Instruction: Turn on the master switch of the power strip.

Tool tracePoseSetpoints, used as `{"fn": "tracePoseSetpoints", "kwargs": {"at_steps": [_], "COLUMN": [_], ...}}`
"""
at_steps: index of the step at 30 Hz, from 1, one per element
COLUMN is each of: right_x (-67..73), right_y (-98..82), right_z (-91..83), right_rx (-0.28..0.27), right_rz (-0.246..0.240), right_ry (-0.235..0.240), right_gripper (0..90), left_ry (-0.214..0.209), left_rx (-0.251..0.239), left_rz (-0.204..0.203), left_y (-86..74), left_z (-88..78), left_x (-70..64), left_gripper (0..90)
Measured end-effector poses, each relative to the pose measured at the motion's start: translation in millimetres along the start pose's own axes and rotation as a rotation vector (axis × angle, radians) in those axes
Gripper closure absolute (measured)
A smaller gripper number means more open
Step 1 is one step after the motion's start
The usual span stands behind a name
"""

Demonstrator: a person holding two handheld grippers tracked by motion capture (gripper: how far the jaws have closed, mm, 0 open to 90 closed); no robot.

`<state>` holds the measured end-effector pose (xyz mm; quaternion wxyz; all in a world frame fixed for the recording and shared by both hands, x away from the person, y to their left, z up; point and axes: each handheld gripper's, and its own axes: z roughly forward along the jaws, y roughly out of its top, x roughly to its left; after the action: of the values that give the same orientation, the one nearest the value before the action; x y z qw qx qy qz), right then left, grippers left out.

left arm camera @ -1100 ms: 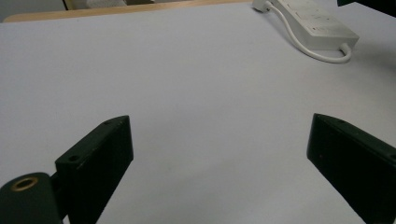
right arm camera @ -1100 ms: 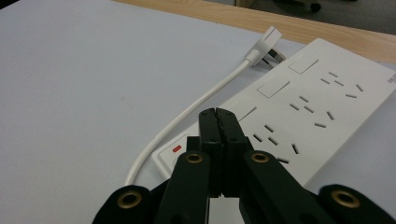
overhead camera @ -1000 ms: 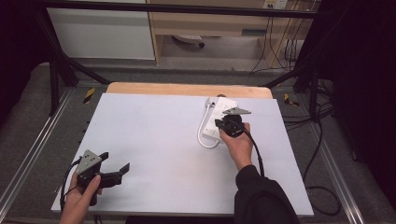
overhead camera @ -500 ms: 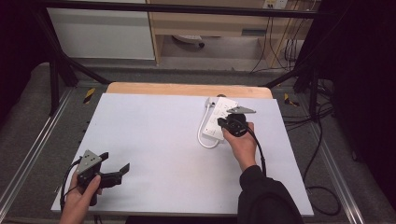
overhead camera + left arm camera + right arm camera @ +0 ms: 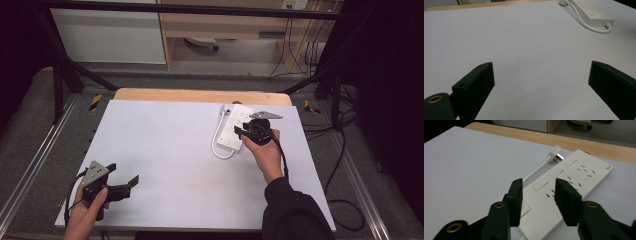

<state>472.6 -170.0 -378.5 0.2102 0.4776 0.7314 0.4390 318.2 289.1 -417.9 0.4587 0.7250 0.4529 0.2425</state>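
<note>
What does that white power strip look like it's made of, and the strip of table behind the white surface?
The power strip looks like moulded white plastic, smooth with a slight sheen, with crisp socket slots and flat square buttons. Its cord looks like white rubbery or plastic sheathing, judging by its soft bend. The table edge seems to be light wood or a wood-look laminate, going by its tan colour and faint grain.
</note>
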Motion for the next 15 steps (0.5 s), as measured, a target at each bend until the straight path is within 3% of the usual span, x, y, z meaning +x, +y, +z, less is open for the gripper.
{"fn": "tracePoseSetpoints", "kwargs": {"at_steps": [5,15], "right_x": [-2.1,-1.8], "right_y": [4.8,12.3], "right_z": [-6.7,-16.9], "right_rx": [-0.015,-0.035], "right_rz": [0.022,0.032], "right_ry": [-0.017,-0.021], "right_gripper": [36.4,19.2], "left_ry": [0.001,0.0], "left_rx": [0.001,0.003], "left_rz": [0.0,-0.002], "left_y": [-0.1,-0.2], "left_z": [-0.1,-0.2], "left_x": [-0.1,0.2], "left_gripper": [6.6,6.6]}}
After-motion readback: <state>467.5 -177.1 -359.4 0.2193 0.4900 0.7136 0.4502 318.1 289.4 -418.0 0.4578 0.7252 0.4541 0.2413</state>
